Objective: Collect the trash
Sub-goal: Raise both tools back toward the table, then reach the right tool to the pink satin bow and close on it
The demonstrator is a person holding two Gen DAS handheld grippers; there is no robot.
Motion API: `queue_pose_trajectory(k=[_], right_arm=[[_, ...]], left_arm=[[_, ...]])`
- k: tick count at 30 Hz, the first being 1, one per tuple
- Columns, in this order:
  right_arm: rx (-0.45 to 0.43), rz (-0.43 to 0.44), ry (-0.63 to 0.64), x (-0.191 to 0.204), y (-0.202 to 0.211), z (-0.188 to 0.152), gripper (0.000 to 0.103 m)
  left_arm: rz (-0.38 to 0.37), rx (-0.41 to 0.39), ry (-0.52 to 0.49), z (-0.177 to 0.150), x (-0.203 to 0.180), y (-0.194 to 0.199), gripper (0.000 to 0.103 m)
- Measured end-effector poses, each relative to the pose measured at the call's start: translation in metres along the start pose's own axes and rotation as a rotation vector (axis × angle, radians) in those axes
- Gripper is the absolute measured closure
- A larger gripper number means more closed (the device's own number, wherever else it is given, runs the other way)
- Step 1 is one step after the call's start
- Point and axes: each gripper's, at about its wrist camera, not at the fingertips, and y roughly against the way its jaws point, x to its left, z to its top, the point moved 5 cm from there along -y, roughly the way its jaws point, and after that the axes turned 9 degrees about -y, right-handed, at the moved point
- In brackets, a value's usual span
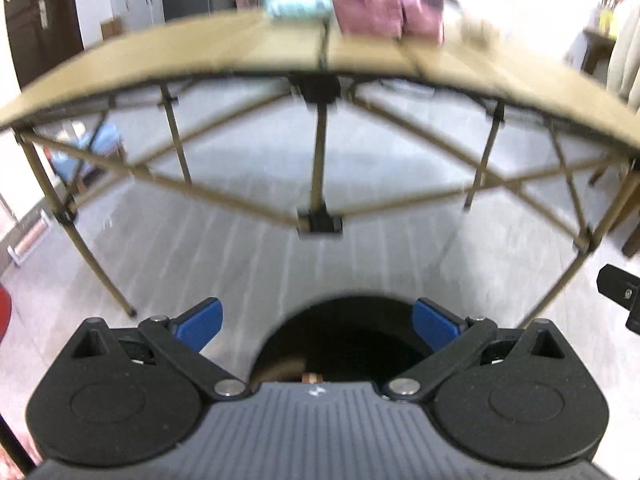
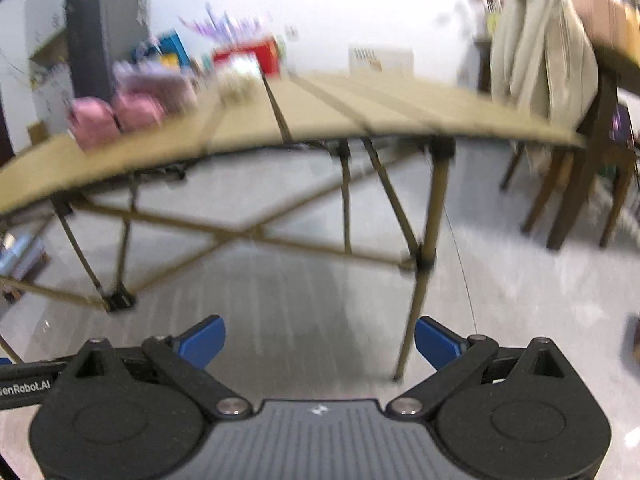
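Note:
Both views are motion-blurred. A tan folding table (image 1: 200,52) stands ahead, above gripper height. On it lie a teal packet (image 1: 298,4), pink pouches (image 1: 384,8) and a pale crumpled piece (image 1: 476,30). My left gripper (image 1: 318,322) is open and holds nothing; it hangs over the dark round mouth of a black bin (image 1: 348,320), with something brownish inside. My right gripper (image 2: 320,340) is also open with nothing in it, above the grey floor in front of the table (image 2: 360,112). In the right wrist view the pink pouches (image 2: 116,116) and a pale crumpled piece (image 2: 238,80) lie on the table's left half.
The table's crossed legs (image 1: 318,160) stand between the grippers and the far floor. A wooden chair draped with beige cloth (image 2: 536,64) is at the right. A dark cabinet (image 2: 100,28) and colourful boxes (image 2: 244,58) stand behind the table.

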Motion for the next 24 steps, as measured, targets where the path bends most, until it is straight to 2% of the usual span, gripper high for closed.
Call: queue_pose_trajectory(k=[5,11,19,24], right_arm=[[-0.14,0.087,0.03,0.02,0.026,0.031,0.001],[-0.202,0.178,0.036,0.05,0.028,0.066,0.0],[-0.248,0.274,0.084,0.109,0.014,0.103,0.0],[-0.26,0.302,0.131,0.145,0.0,0.111,0.0]], left_arm=[[0.015,-0.151,0.036,0.025,0.02,0.036,0.0],[0.05,-0.251,0.065,0.057,0.046,0.061,0.0],[0.101,-0.307,0.137,0.092,0.094,0.067,0.0],[0.12,-0.303,0.182,0.11,0.118,0.054,0.0]])
